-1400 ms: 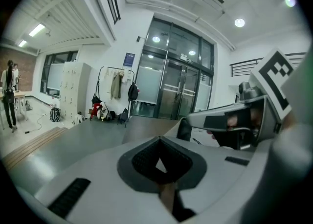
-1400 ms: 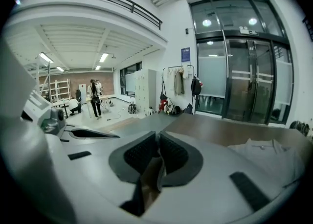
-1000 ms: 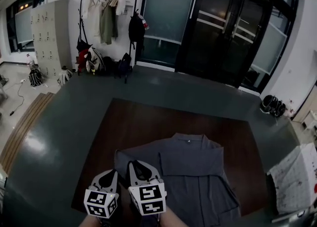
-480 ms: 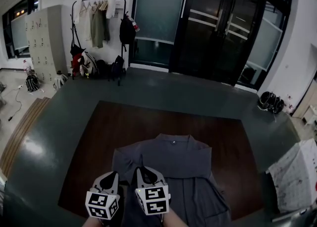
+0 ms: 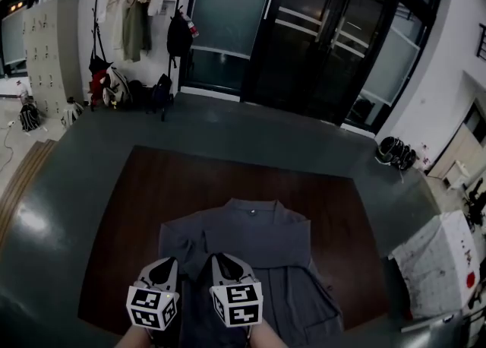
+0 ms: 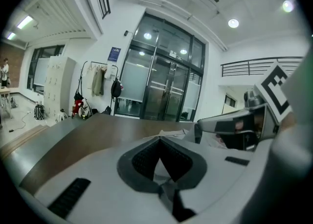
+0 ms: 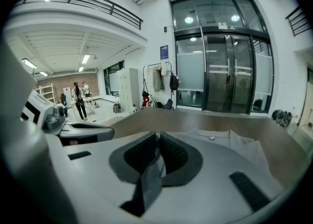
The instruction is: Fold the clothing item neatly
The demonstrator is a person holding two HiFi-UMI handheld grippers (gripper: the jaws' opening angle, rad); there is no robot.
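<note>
A grey collared shirt (image 5: 266,236) lies on the dark brown table (image 5: 175,179), collar at the far side, its left part rumpled. Both grippers are side by side at the shirt's near left edge. My left gripper (image 5: 162,278) is shut, and in the left gripper view a pinch of grey cloth (image 6: 168,193) sits between its pads (image 6: 142,159). My right gripper (image 5: 224,270) is shut on a strip of the same grey cloth (image 7: 149,184), which hangs back from its jaws. The rest of the shirt (image 7: 230,142) spreads out beyond it.
A grey floor surrounds the table. Glass doors (image 5: 319,42) stand at the back, with a coat rack (image 5: 133,20) and lockers (image 5: 45,50) to the left. A white speckled cloth (image 5: 437,263) lies at the right, and shoes (image 5: 395,153) sit by the wall. People (image 7: 78,98) stand far off.
The head view has swung, so the shirt and table sit further left in frame. Both grippers stay shut, side by side, at the shirt's near left edge.
</note>
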